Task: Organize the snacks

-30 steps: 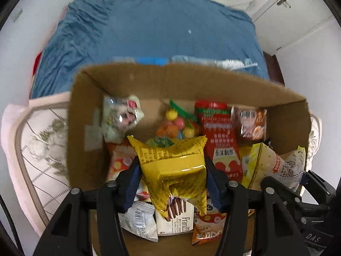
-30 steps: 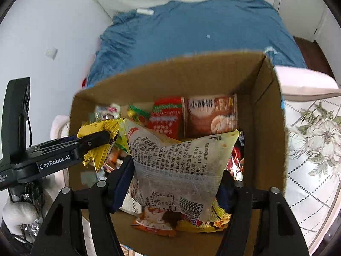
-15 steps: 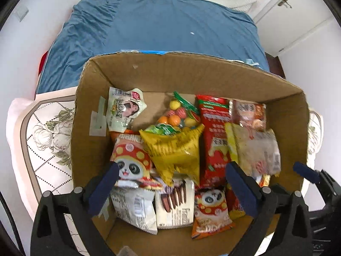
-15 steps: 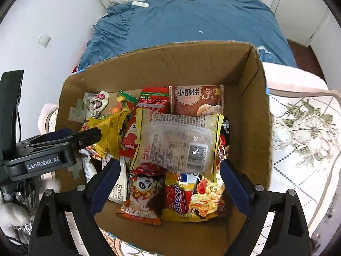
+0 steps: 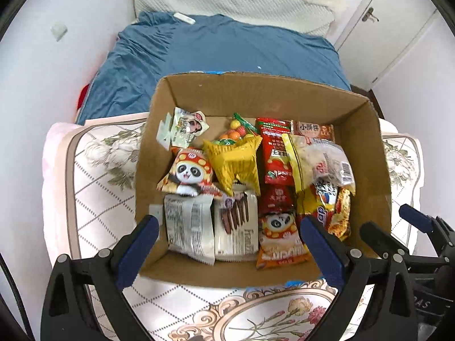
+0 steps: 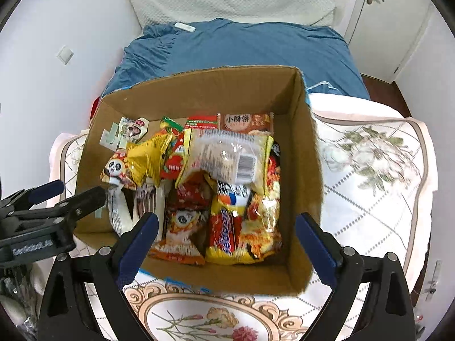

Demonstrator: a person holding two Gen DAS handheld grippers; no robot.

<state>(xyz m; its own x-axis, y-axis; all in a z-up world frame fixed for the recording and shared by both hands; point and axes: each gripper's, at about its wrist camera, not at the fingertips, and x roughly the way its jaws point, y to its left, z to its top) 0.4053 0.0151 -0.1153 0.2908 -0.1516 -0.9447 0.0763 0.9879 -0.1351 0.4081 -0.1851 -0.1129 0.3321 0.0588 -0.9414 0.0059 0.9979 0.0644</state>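
Left wrist view: one cardboard box [image 5: 366, 130], two panda packets [image 5: 189, 174].

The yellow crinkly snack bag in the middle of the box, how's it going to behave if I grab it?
The yellow snack bag looks puffed with air, so probably light and squashy. Its glossy film may slip between pads, and its contents could crush. It lies loosely on other packets in the cardboard box, so it would likely shift when nudged.
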